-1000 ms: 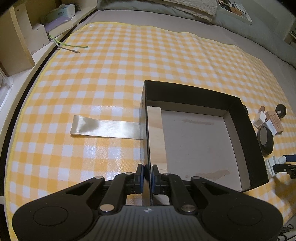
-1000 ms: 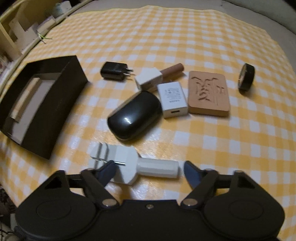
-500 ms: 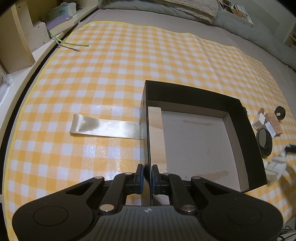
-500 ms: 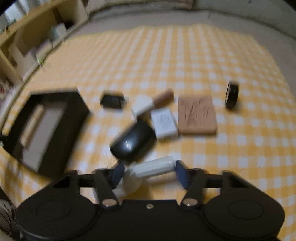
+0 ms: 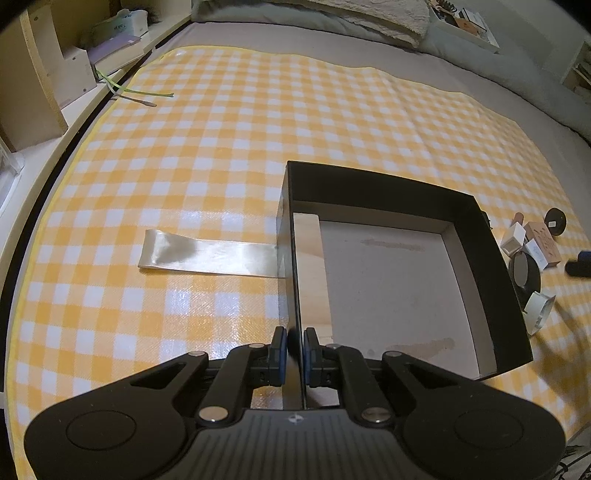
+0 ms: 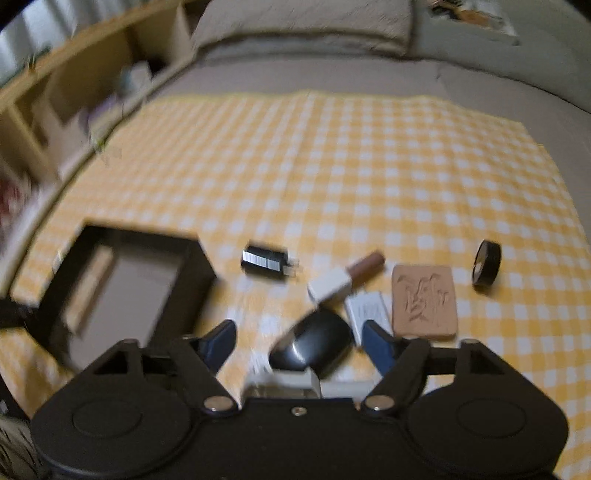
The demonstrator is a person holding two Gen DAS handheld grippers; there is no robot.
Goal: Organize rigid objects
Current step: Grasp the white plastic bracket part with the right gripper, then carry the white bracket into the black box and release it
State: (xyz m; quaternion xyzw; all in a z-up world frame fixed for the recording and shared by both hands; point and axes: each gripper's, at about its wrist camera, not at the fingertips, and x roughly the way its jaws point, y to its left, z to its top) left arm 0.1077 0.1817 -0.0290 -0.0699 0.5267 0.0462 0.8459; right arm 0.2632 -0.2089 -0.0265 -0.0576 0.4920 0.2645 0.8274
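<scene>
My left gripper (image 5: 294, 350) is shut on the near left wall of the black box (image 5: 476, 236), which holds a pale wooden slab (image 5: 310, 258) along its left side. The box also shows in the right wrist view (image 6: 192, 269), at the left. My right gripper (image 6: 299, 341) is open, its fingers apart above the yellow checked cloth. The white plug adapter (image 6: 295, 384) lies just under it, partly hidden by the gripper body. Beyond lie a black oval case (image 6: 314, 347), a white charger (image 6: 369, 310), a carved terracotta block (image 6: 424, 301), a black charger (image 6: 264, 260), a white-and-brown stick (image 6: 347, 277) and a black ring (image 6: 487, 262).
A strip of clear tape (image 5: 207, 253) lies on the cloth left of the box. Wooden shelves (image 5: 40, 74) stand along the left edge. A grey mattress and pillow (image 6: 306, 33) lie at the back. The right wrist view is motion-blurred.
My right gripper closed toward the white adapter, then opened wide and rose and tilted up; the adapter now lies under it. The left gripper has kept its hold on the box wall.
</scene>
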